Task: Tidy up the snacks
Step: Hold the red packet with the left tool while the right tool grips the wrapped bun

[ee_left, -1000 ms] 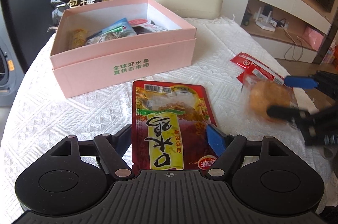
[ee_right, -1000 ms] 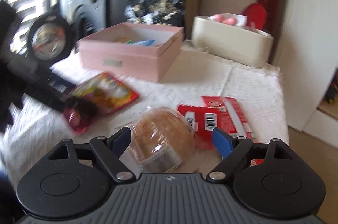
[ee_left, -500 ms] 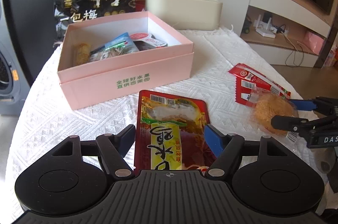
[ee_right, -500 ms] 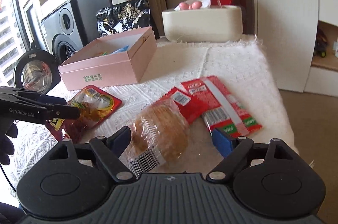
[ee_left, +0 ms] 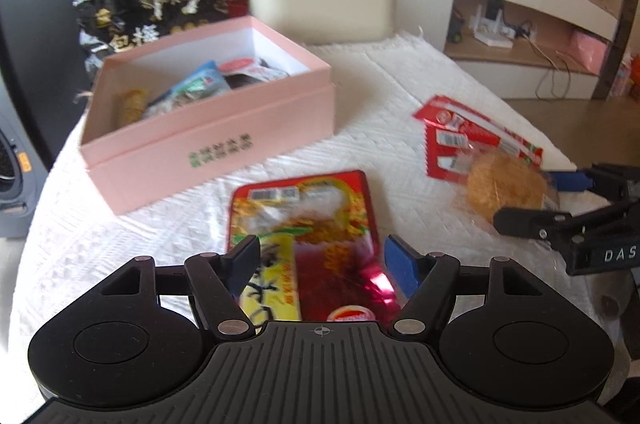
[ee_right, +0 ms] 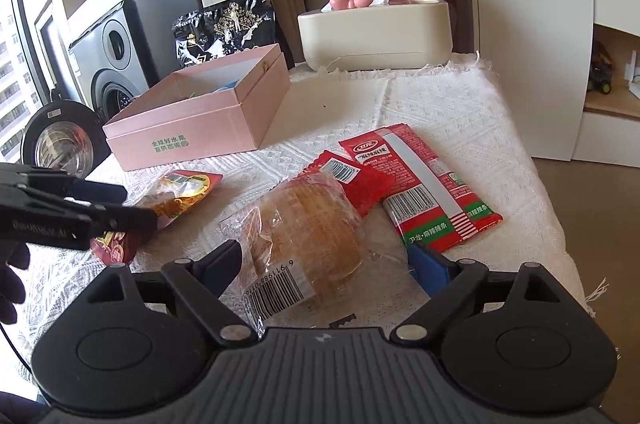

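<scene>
Bread packet — between spread right fingers

- The box sits on the tablecloth, with snack packets inside.
- Behind it stand a bag and a tissue holder.
- In front of it lies a flat pouch.
- Right of the pouch, a wrapped bun overlaps two packets.
</scene>
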